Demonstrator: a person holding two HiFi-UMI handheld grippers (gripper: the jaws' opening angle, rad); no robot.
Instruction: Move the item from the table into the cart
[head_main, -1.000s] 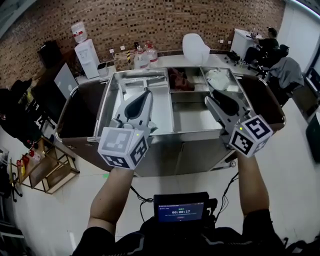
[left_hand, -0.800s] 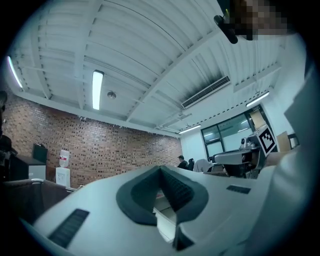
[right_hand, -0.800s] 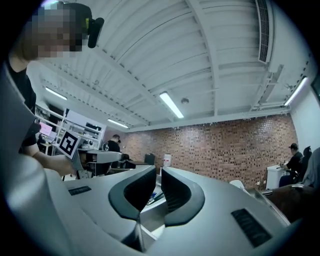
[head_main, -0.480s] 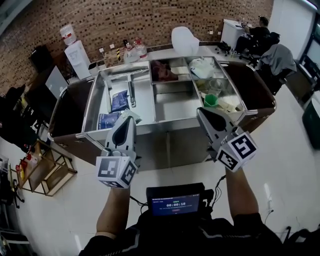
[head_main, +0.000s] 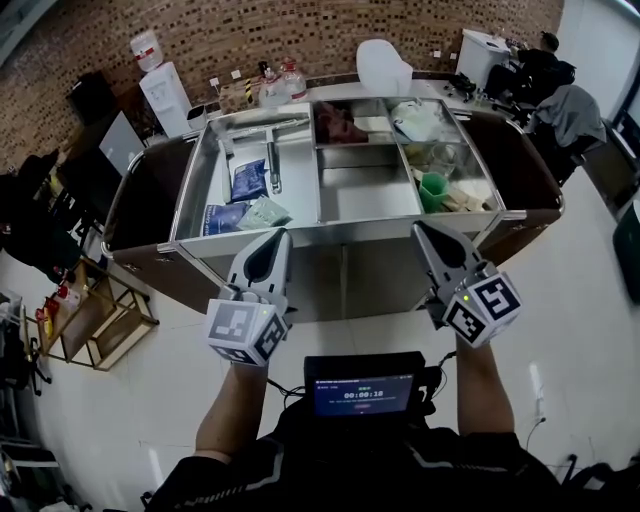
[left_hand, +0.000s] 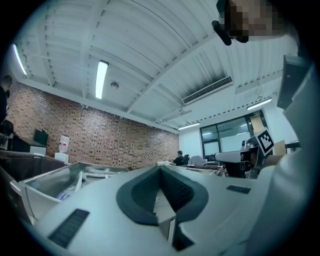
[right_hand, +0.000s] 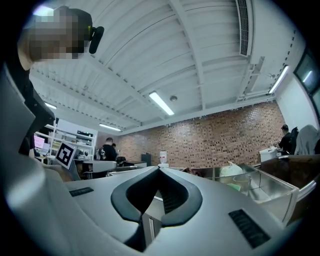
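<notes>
- Left gripper (head_main: 279, 236): jaws together, nothing between them, on the near side of the steel cart (head_main: 345, 227).
- Right gripper (head_main: 421, 229): jaws together, empty, further right.

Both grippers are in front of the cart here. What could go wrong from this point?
1. The left gripper and right gripper are both shut and empty, just short of the near rim of the cart; pushing forward may strike it.
2. The bottles stand beyond the cart, so reaching across for them could knock the green cup.
</notes>
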